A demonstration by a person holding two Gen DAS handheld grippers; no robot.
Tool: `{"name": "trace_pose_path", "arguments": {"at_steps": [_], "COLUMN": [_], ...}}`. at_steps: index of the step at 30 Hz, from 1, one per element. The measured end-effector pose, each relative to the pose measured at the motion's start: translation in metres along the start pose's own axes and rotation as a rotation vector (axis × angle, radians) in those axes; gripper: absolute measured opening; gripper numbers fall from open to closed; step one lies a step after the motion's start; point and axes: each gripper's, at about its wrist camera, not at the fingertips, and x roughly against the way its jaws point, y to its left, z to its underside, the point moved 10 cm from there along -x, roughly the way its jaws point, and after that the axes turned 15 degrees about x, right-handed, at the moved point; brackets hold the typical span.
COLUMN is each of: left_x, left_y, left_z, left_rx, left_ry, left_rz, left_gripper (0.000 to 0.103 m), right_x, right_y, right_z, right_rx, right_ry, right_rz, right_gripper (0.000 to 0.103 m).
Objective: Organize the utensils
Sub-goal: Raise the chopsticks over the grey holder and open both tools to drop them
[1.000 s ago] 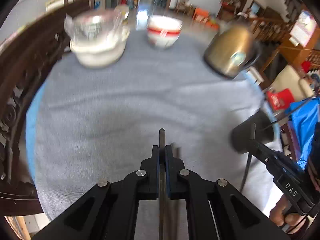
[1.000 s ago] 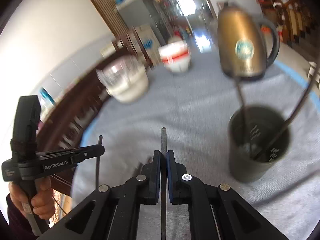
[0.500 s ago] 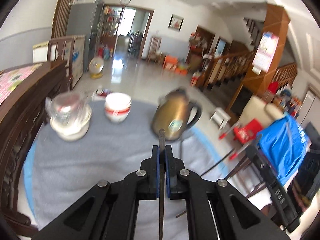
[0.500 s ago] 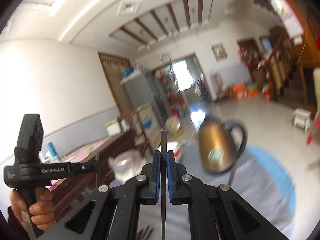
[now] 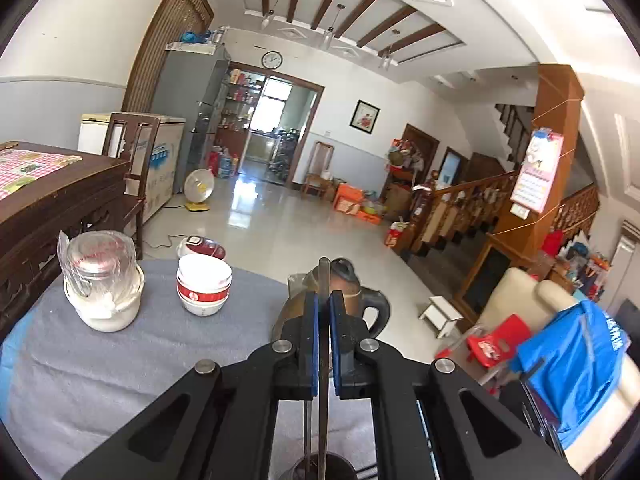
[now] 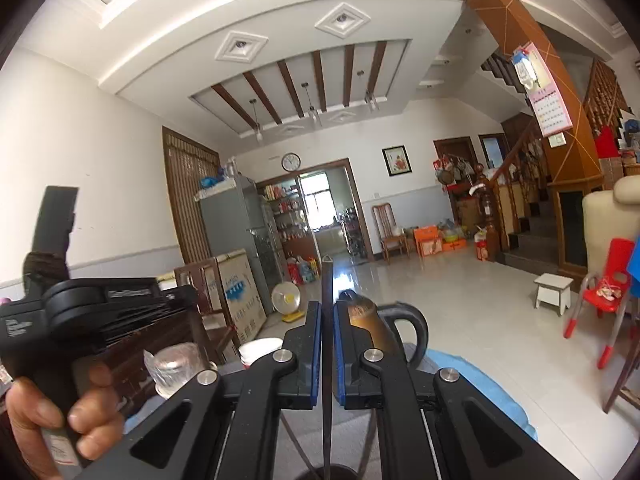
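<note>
Chopsticks: one in left tool (image 5: 324, 308), one in right tool (image 6: 328, 320), each clamped tight btw closed jaws, held above dark holder cup (image 5: 320, 466) on worktop (image 5: 100, 368). Step: insertion. Next needs tips lowered straight into cup, then release.

Both grippers (image 5: 324, 312) (image 6: 328, 320) were black, with blue pads (image 5: 313, 344), round silver screws (image 6: 285, 356), triangular cut-outs and faint pale lettering on the left one's body (image 6: 128, 292).
</note>
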Motion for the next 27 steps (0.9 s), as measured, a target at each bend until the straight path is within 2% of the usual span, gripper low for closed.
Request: {"name": "trace_pose_path", "arguments": {"at_steps": [3, 9, 14, 19, 20, 21, 22, 24, 25, 26, 27], "left_x": [-0.018, -0.036, -0.042, -0.025, -0.019, -0.012, -0.006, 0.014, 0.022, 0.03, 0.036], "left_y": [0.001, 0.003, 0.014, 0.028, 0.03, 0.032, 0.035, 0.044, 0.048, 0.054, 0.06], "left_z": [0.017, 0.044, 0.069, 0.086, 0.088, 0.089, 0.09, 0.088, 0.087, 0.087, 0.087], "left_rx": [-0.014, -0.054, -0.098, -0.164, -0.178, -0.198, -0.214, -0.246, -0.259, -0.277, -0.292], "left_ry": [-0.023, -0.048, 0.005, 0.062, 0.071, 0.083, 0.088, 0.072, 0.066, 0.066, 0.072], "left_rz": [-0.04, -0.069, -0.092, -0.125, -0.122, -0.122, -0.126, -0.134, -0.141, -0.159, -0.175], "left_gripper": [0.005, 0.005, 0.005, 0.008, 0.01, 0.023, 0.04, 0.055, 0.057, 0.058, 0.062], "right_x": [-0.007, -0.01, -0.005, 0.002, 0.004, 0.008, 0.012, 0.021, 0.026, 0.033, 0.037], "right_y": [0.001, -0.003, -0.014, -0.02, -0.022, -0.025, -0.027, -0.031, -0.032, -0.034, -0.034], "right_z": [0.015, 0.042, 0.063, 0.077, 0.079, 0.081, 0.081, 0.079, 0.077, 0.074, 0.072], "right_rx": [0.001, 0.004, -0.03, -0.089, -0.107, -0.123, -0.141, -0.156, -0.159, -0.165, -0.171], "right_ry": [0.027, 0.078, 0.138, 0.205, 0.218, 0.222, 0.224, 0.217, 0.211, 0.2, 0.19], "right_rz": [-0.001, -0.02, -0.056, -0.1, -0.105, -0.11, -0.119, -0.121, -0.12, -0.12, -0.119], "right_gripper": [0.007, 0.006, 0.007, 0.009, 0.009, 0.01, 0.011, 0.022, 0.028, 0.045, 0.069]}}
